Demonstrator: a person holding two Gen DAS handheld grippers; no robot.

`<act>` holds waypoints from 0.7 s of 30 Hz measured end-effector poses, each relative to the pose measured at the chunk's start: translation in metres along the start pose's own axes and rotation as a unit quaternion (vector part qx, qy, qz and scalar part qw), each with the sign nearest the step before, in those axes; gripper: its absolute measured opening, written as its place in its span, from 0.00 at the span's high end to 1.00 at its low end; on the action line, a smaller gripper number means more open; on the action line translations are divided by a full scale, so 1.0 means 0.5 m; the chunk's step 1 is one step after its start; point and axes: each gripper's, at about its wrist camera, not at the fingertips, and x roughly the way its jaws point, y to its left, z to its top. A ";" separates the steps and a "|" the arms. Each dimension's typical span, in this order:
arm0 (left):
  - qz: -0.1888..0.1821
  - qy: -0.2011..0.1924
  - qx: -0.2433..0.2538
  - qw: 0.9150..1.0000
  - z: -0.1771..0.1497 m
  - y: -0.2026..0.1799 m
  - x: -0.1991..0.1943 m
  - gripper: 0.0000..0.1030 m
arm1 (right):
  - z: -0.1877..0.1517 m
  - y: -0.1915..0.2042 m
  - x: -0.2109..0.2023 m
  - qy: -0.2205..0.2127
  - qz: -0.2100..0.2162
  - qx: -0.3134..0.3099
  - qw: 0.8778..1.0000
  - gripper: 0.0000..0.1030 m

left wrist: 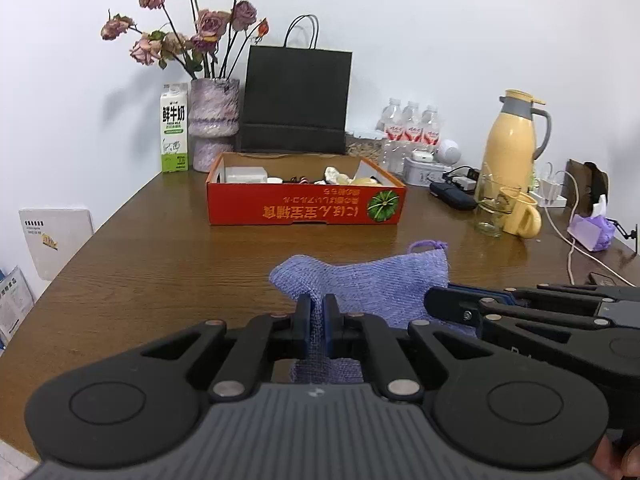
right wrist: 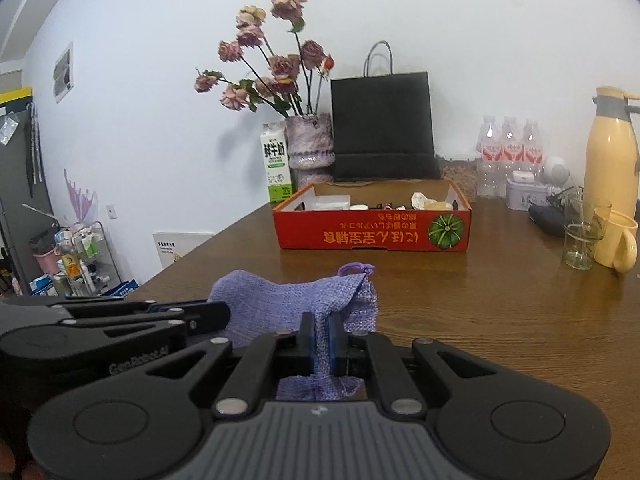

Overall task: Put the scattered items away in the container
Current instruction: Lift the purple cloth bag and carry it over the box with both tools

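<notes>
The left gripper (left wrist: 318,312) is pressed together on a fold of the purple mesh pouch (left wrist: 372,280), and the right gripper (right wrist: 320,332), just beside it, is likewise pinched onto the same pouch (right wrist: 280,300). The pouch is held between the two, above the wooden table (left wrist: 160,264), with the red cardboard box (left wrist: 306,208) well ahead of both sets of fingertips.

If the two grippers are drawn apart, the loose weave could be strained or pulled out of one pinch; only a thin fold is held, so a slip seems likely.

Ahead and right of the left gripper, a purple tissue pack (left wrist: 592,232) is shown only in its view. A cluttered rack (right wrist: 80,256) beyond the table's left edge is seen only from the right wrist.
</notes>
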 end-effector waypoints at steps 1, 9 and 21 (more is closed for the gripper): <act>0.000 0.003 -0.001 1.000 0.005 0.003 0.008 0.93 | 0.002 -0.003 0.008 0.003 -0.001 0.000 1.000 0.95; -0.024 -0.034 0.022 0.999 0.126 0.022 0.078 0.93 | 0.100 -0.037 0.079 -0.010 -0.004 -0.022 1.000 0.95; -0.025 -0.020 0.037 0.999 0.399 0.111 0.318 0.93 | 0.399 -0.131 0.341 0.011 0.056 0.009 0.998 0.95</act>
